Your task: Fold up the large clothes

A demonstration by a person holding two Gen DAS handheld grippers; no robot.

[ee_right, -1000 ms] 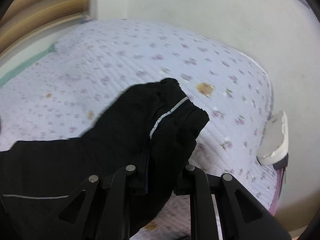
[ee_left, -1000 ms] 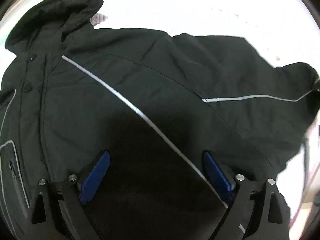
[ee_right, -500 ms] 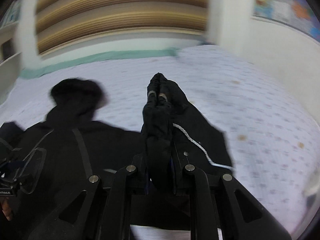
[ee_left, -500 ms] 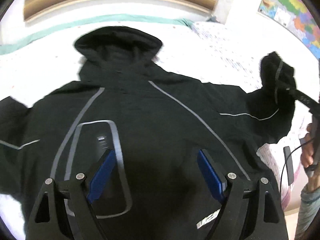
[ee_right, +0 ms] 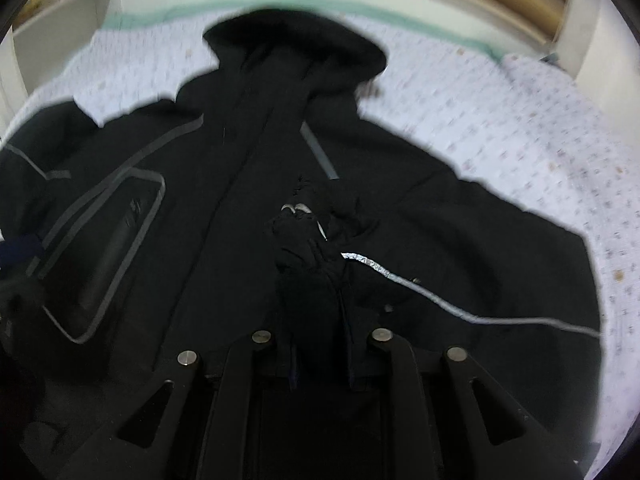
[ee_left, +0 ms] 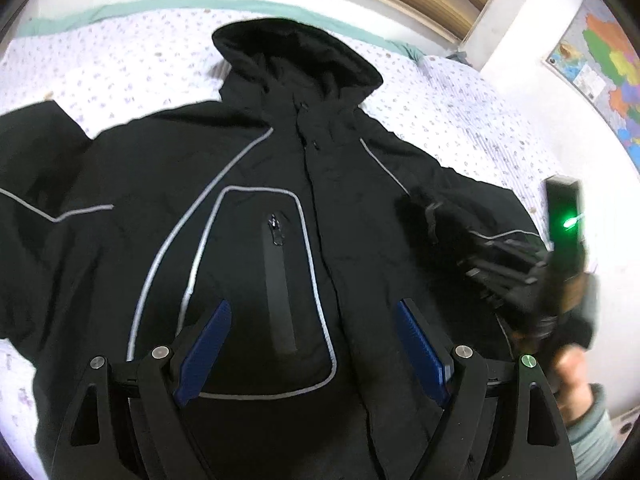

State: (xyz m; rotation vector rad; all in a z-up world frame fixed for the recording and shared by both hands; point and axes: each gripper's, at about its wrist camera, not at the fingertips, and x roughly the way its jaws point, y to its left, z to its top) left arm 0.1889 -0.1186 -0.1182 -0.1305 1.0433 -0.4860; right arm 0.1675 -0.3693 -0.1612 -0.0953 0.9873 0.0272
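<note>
Black fabric fills the narrow gap of the right gripper (ee_right: 320, 344), whose jaws are clamped on the bunched cuff of the sleeve (ee_right: 308, 240), carried over the chest of the jacket (ee_left: 280, 208). The left gripper (ee_left: 316, 356) hangs wide and empty above the lower front, its blue pads (ee_left: 204, 352) apart on either side of the zipped chest pocket (ee_left: 276, 276). Beyond both, the jacket lies face up on the floral bedspread (ee_left: 460, 104), hood (ee_left: 296, 52) toward the headboard, the other sleeve (ee_left: 36, 184) spread outward. Judged step: folding the first sleeve inward across the body. The next move calls for laying the cuff flat on the chest without twisting, then releasing it; the free gripper is judged well placed to steady the front or take the far sleeve.
</note>
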